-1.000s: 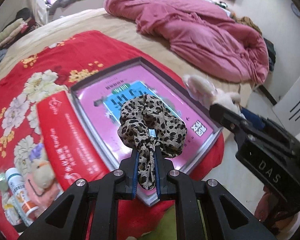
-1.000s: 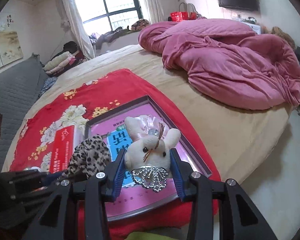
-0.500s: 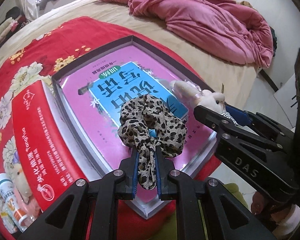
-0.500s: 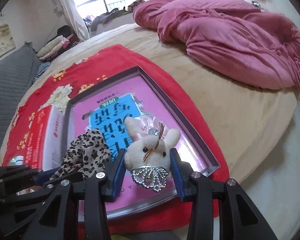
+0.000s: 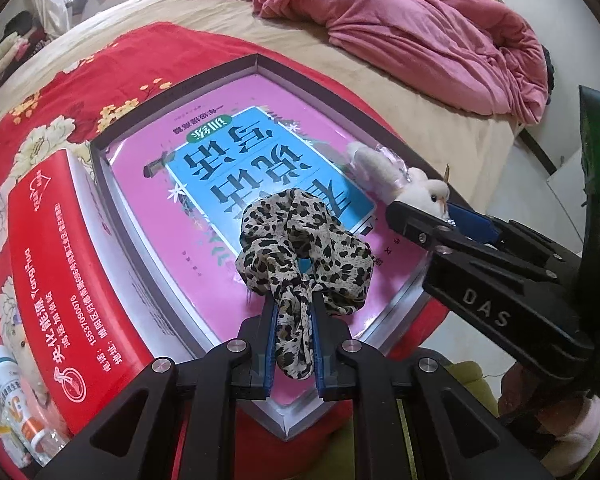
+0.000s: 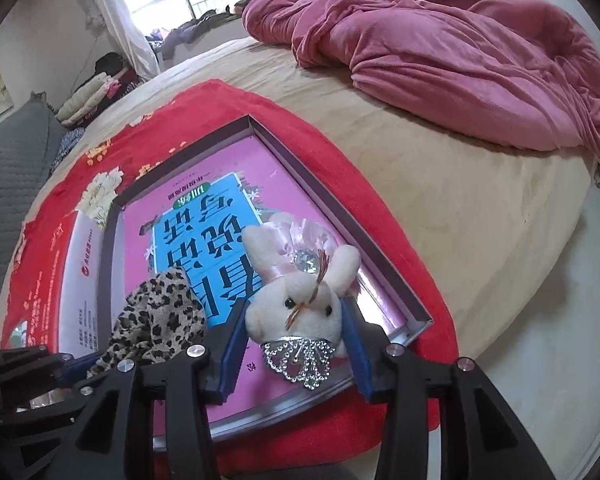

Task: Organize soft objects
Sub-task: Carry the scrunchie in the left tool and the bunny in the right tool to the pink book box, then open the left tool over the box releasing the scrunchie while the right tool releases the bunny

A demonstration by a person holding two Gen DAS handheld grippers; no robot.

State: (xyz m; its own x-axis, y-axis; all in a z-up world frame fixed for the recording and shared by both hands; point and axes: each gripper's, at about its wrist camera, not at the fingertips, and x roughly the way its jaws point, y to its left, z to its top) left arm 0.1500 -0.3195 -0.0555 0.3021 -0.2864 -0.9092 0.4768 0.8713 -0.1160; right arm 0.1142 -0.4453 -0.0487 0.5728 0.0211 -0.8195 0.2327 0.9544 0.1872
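Black angular frames on left gripper (image 5: 294,322) and right gripper (image 6: 296,354), blue finger pads, silver screws, white "DAS" lettering lower right, green glow at right edge.

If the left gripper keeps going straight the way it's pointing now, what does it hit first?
Most likely the pink book cover lying in the open box. The left gripper angles down at it, clamping the leopard-print scrunchie, which would touch first. The exact gap is unclear.
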